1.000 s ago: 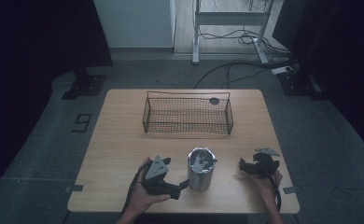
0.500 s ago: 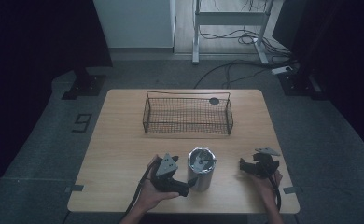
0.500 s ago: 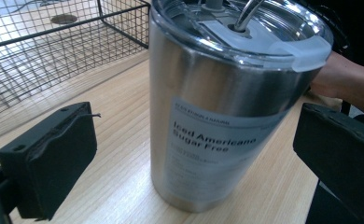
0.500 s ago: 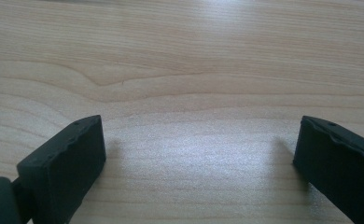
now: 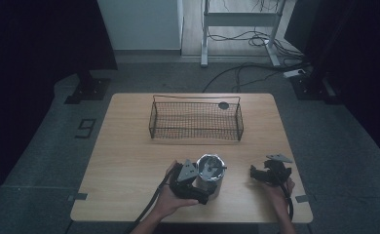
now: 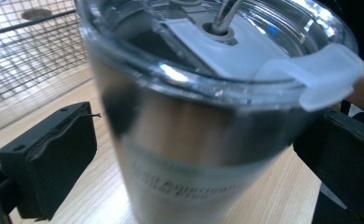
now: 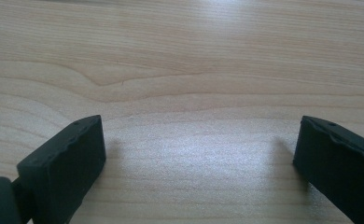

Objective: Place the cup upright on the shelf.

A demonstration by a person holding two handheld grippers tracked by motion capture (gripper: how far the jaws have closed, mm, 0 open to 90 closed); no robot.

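You had the left gripper (image 5: 192, 181) straddling the steel tumbler (image 5: 210, 173) with jaws apart, unclamped, while the right gripper (image 5: 267, 174) idled, jaws apart, on the desk (image 5: 129, 161).

A steel tumbler (image 5: 210, 174) (image 6: 203, 140) with a clear plastic lid stands upright near the table's front edge, before the wire basket (image 5: 196, 120)

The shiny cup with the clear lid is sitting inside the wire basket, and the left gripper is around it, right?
Not quite. The shiny cup stands on the table in front of the wire basket, not inside it, as the high view shows. The left gripper does have its jaws either side of the cup.
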